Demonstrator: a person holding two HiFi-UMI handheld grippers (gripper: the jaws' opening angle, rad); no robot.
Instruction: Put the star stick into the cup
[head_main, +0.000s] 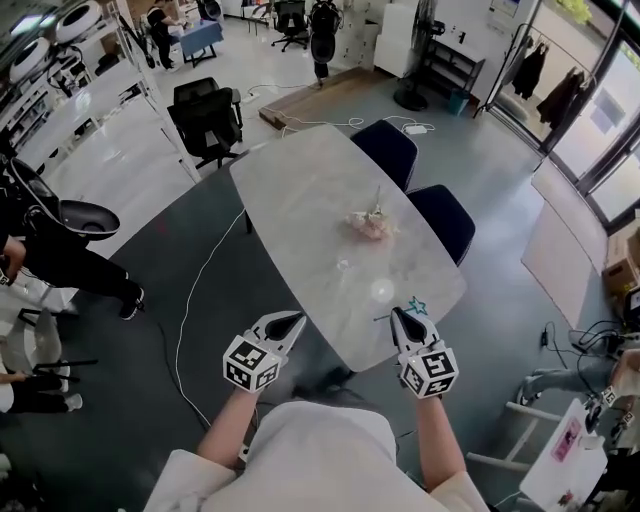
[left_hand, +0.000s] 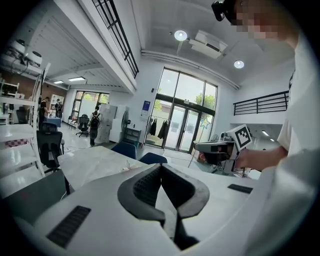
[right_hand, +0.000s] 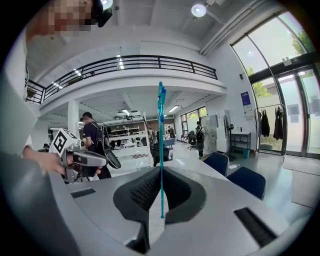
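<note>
Head view: both forearms reach forward side by side, each gripper tilted slightly downward at the near end of the pale table (head_main: 300, 190). The left gripper (head_main: 296, 320) has its jaws pressed together with nothing between them. The clear cup (head_main: 381, 291) stands on the table, just ahead of the right gripper (head_main: 399, 314), which pinches the star stick (head_main: 416, 306) upright, star uppermost

Head cam: high, steeply down on the table (head_main: 300, 200) with left gripper (head_main: 287, 324) and right gripper (head_main: 404, 320) at its near end. Gripper cams sit right behind their own jaws, facing roughly level; each catches the other gripper and the tabletop.
</note>
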